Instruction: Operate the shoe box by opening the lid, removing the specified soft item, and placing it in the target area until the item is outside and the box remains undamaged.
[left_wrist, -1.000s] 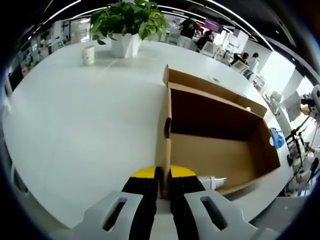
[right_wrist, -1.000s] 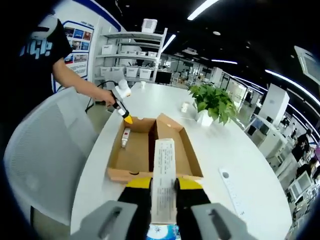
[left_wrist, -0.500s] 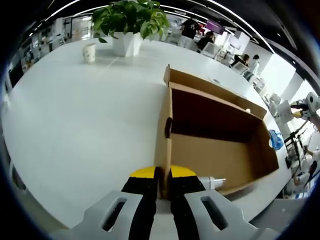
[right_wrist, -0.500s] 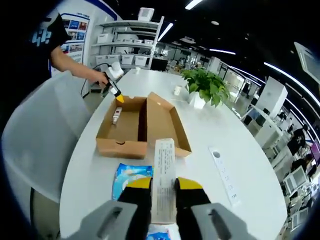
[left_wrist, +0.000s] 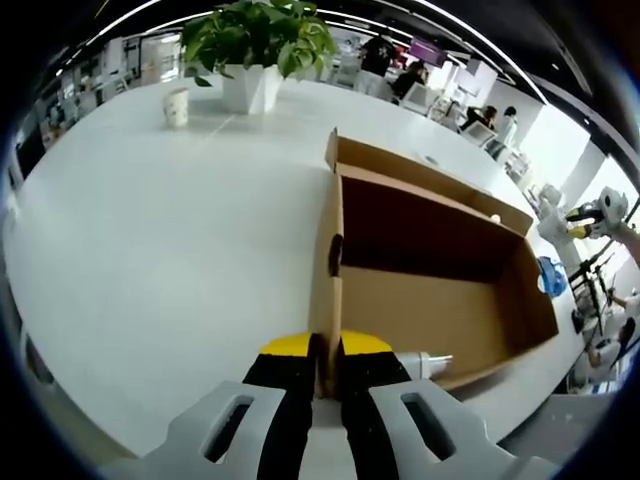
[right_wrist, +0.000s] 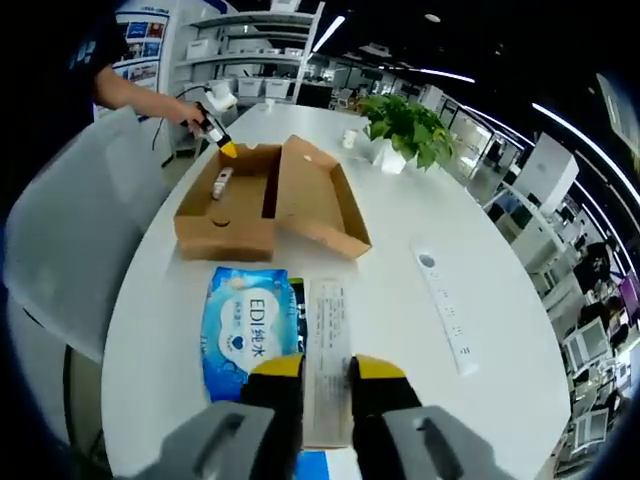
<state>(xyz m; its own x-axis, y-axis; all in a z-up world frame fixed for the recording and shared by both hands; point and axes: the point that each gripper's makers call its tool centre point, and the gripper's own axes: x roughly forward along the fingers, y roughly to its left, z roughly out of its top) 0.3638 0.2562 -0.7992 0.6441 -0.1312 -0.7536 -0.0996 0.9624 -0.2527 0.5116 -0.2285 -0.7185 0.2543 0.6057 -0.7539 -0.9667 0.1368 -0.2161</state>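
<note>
In the right gripper view, the right gripper (right_wrist: 325, 372) is closed on a long printed strip (right_wrist: 327, 350), apparently part of the blue tissue pack (right_wrist: 250, 330); the pack lies on the white table (right_wrist: 400, 270) outside the shoe box (right_wrist: 262, 196), its long axis towards 12 o'clock. Bare table lies at 1 to 3 o'clock, short of a power strip (right_wrist: 445, 310). The left gripper (left_wrist: 325, 352) is clamped on the box wall (left_wrist: 326, 262), a small tube (left_wrist: 425, 362) beside it.
</note>
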